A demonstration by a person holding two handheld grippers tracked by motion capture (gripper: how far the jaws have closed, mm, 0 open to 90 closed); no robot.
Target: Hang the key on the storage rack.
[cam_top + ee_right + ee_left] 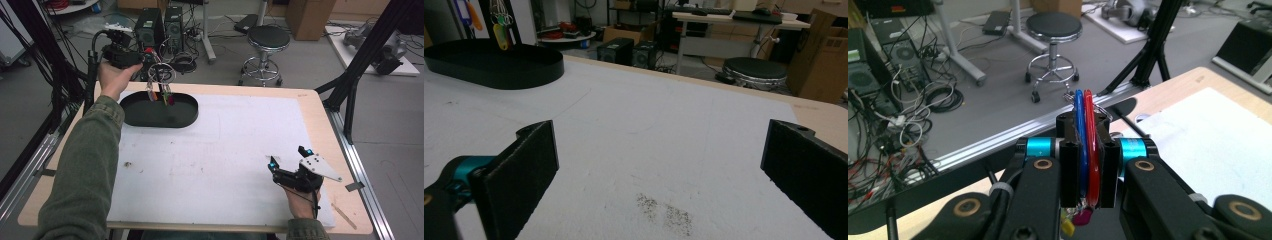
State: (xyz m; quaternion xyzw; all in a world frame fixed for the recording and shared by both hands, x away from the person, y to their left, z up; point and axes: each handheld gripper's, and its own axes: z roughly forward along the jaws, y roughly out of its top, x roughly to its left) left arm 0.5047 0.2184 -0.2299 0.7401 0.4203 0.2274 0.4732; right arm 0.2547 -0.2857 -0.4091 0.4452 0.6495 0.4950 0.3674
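Observation:
A bunch of coloured key tags on wire rings (161,85) hangs over the left end of a black oval tray (186,118) at the table's far left. My left gripper (144,56) is held in the air above the tray and is shut on the bunch. In the left gripper view its jaws press a blue tag (1079,150) and a red tag (1092,150) between them. My right gripper (288,157) rests near the front right of the white mat (225,150), open with nothing between its jaws (664,170). Far off in the right gripper view are the tray (499,67) and the hanging tags (500,31).
Beyond the table's far edge stand a round stool (268,40), two computer towers (160,25) and loose cables on the floor. Black frame posts (350,85) rise at the table's right and left sides. Bare wood borders the mat.

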